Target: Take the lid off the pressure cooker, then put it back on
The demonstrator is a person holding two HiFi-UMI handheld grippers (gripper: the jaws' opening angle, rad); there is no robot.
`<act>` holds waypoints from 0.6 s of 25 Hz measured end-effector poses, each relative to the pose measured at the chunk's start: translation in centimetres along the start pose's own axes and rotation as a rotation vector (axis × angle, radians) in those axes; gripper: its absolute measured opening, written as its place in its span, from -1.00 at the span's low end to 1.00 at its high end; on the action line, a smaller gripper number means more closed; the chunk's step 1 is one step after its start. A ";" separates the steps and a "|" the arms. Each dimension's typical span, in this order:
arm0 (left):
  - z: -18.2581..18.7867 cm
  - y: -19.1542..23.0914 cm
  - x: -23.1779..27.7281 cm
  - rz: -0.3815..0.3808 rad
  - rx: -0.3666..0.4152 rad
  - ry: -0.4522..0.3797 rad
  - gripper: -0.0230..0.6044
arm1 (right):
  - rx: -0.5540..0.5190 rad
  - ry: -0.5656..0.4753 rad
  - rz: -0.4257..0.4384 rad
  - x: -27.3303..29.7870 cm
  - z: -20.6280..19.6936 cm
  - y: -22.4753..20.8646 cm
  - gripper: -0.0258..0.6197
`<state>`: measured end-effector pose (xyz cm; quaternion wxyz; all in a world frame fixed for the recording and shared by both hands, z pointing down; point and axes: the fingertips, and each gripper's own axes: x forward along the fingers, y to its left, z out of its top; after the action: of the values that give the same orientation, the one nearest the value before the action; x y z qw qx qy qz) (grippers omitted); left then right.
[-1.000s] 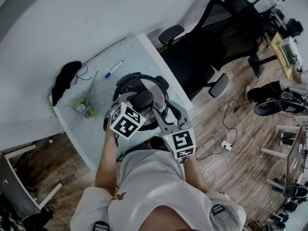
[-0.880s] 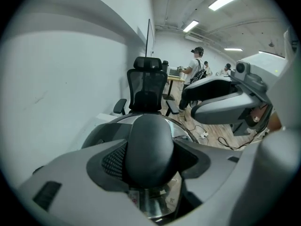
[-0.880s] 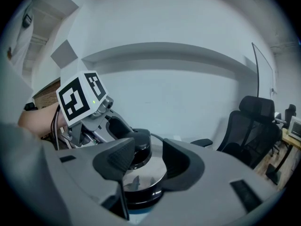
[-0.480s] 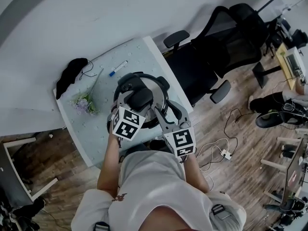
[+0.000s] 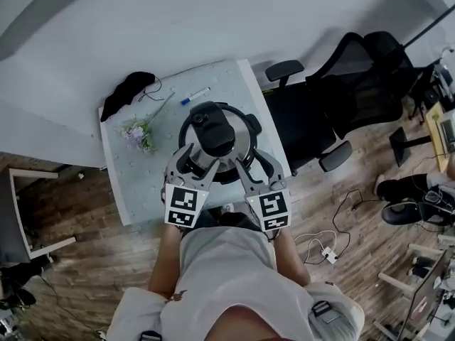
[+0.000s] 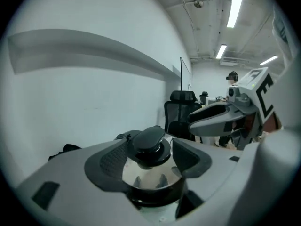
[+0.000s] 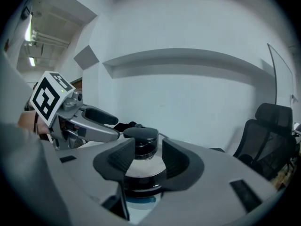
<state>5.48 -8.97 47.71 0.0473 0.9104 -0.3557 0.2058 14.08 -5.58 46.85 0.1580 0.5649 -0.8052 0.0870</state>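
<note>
Jaws stand wide apart on our left gripper [image 5: 195, 163] and our right gripper [image 5: 254, 165], and neither holds anything. We hold the two side by side, both aimed at the cooker [image 5: 186, 130] that stands straight ahead of them on the table [image 5: 128, 183]. Its lid [image 5: 242, 142] is on. In each gripper view the black knob [image 6: 149, 142] on top of the lid shows in the gap between that gripper's pads, just beyond them; we cannot tell whether any pad touches the lid. Ahead and to the left of the left gripper lie flowers [image 5: 138, 133], with a dark cloth [image 5: 128, 87] farther out. A marker [image 5: 195, 96] lies beyond the cooker. Off to the right of the right gripper, past the table's edge, stands a black chair [image 5: 320, 119].
</note>
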 end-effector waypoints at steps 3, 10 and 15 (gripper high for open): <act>-0.9 -0.4 -2.2 0.070 -0.017 0.005 0.02 | -0.008 -0.010 0.057 -0.5 -0.4 0.9 -0.35; -2.0 -0.7 -6.0 0.167 -0.045 -0.003 -0.01 | -0.047 -0.042 0.138 -1.2 0.2 3.3 -0.35; -1.1 0.1 -6.5 0.173 -0.050 -0.058 -0.04 | -0.079 -0.034 0.143 -1.2 1.5 4.4 -0.35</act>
<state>0.71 -4.68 46.00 0.0418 0.8804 -0.4393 0.1735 10.05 -3.51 45.18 0.1597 0.5006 -0.8490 0.0566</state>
